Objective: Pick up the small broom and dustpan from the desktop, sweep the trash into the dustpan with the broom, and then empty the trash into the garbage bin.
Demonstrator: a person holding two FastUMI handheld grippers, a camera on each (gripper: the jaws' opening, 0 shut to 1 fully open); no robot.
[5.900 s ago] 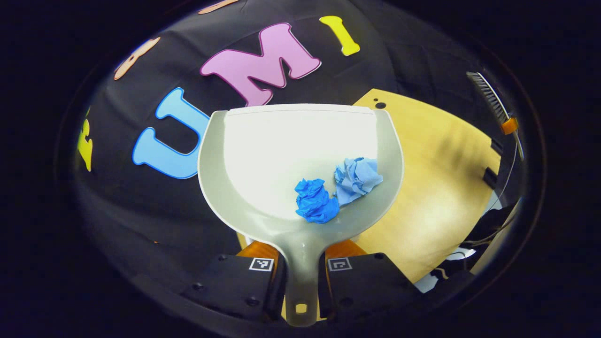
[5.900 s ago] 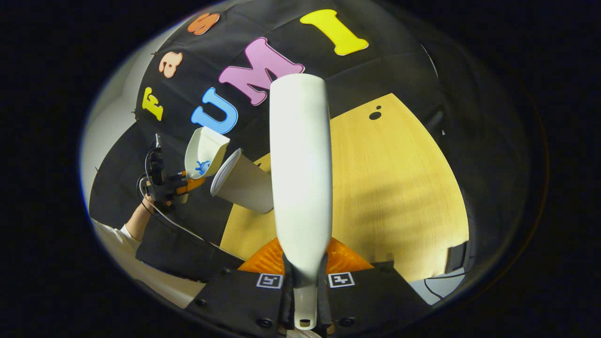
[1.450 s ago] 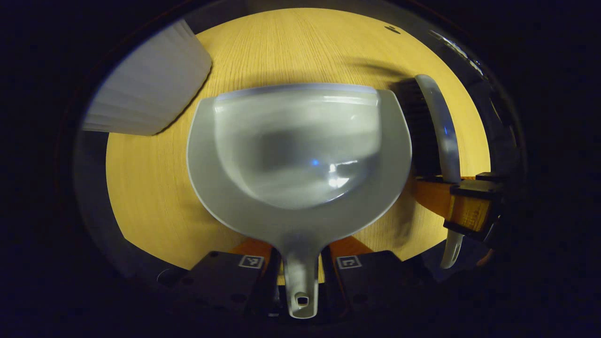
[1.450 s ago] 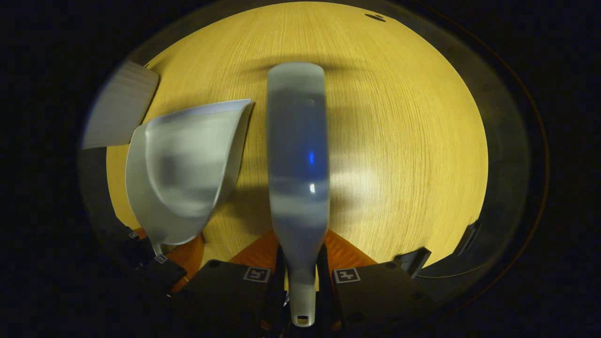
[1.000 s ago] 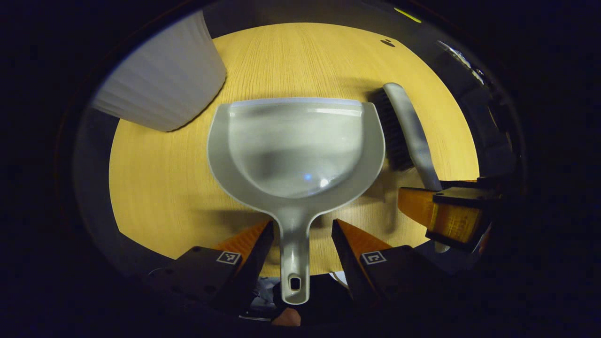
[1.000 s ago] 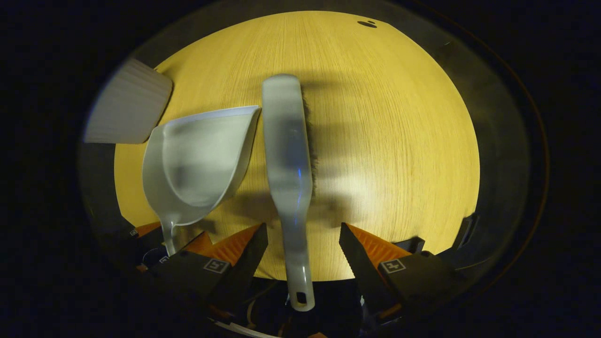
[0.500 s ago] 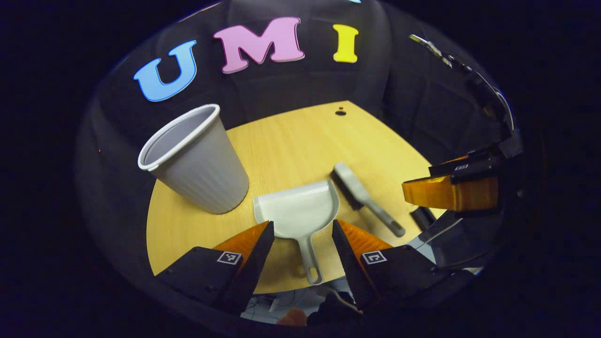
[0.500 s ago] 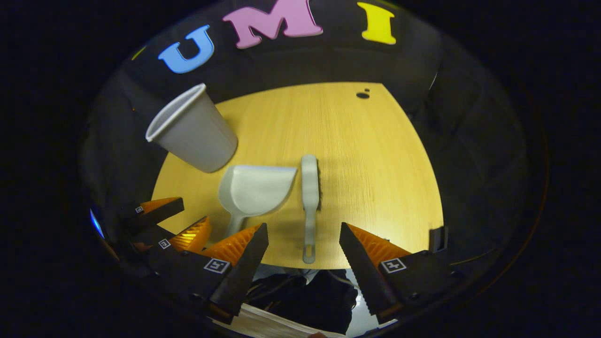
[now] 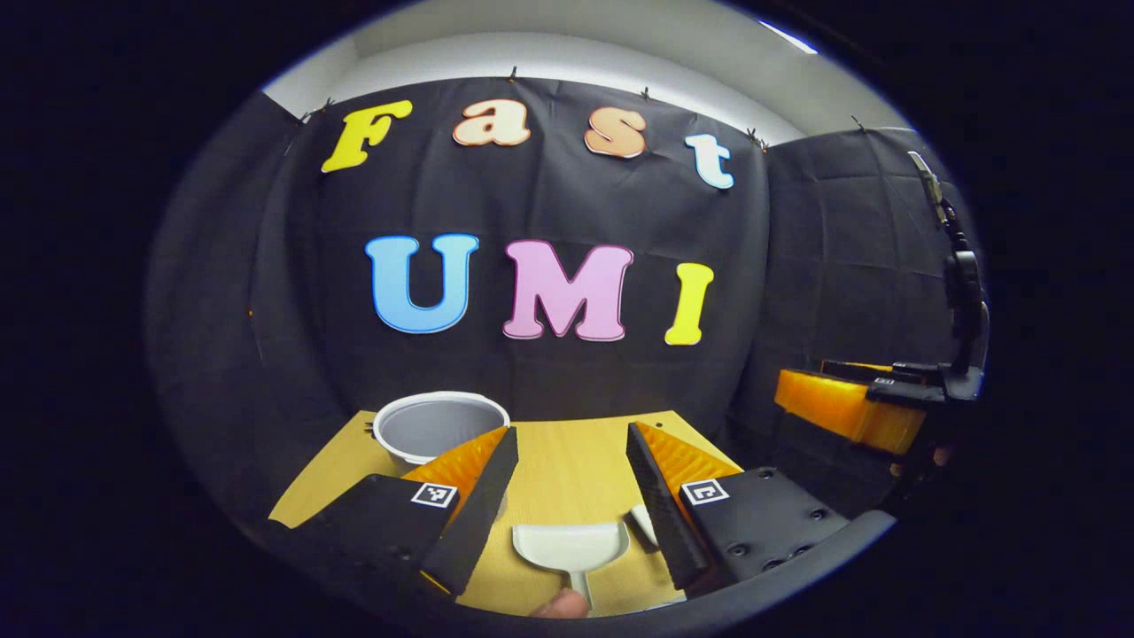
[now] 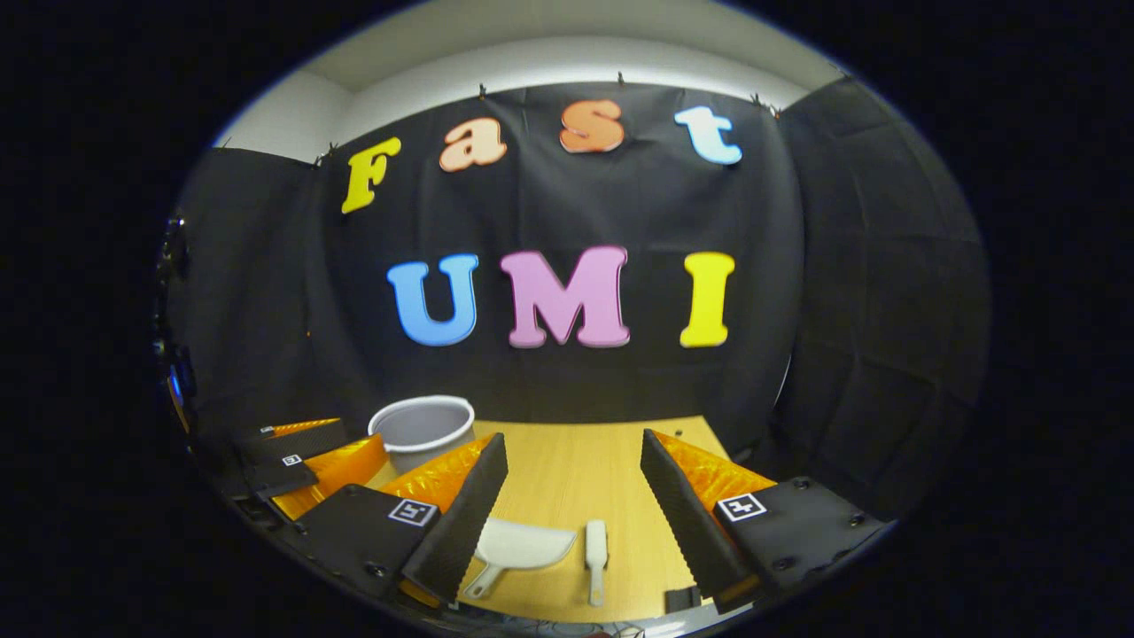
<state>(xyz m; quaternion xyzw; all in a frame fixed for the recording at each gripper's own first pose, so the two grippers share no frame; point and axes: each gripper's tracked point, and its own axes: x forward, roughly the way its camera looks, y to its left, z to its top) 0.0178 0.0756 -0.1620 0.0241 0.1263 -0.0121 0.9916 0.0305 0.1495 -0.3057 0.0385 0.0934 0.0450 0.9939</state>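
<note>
Grippers first: my left gripper [image 9: 567, 483] hangs above the near edge of the pale wooden desktop [image 9: 567, 461] with its jaws spread wide and nothing between them, and my right gripper [image 10: 574, 492] is just as wide apart and equally empty-handed. From the left gripper view I see the small light grey plastic dustpan [image 9: 571, 542] lying flat on the wood below the gap between my fingers, its handle pointing toward me, with the head of the small grey-backed hand broom [image 9: 642, 525] just beside it to the right. The right gripper view gives me both more plainly: the dustpan [image 10: 523, 545] sits left of the broom [image 10: 596, 548], the two near each other but apart, both on the desktop [image 10: 576, 470]. The white ribbed plastic cup serving as the garbage bin [image 9: 440, 427] stands upright farther back on the left side of the wood, also visible from the right gripper view [image 10: 423, 427]. I cannot tell what is inside it.
</note>
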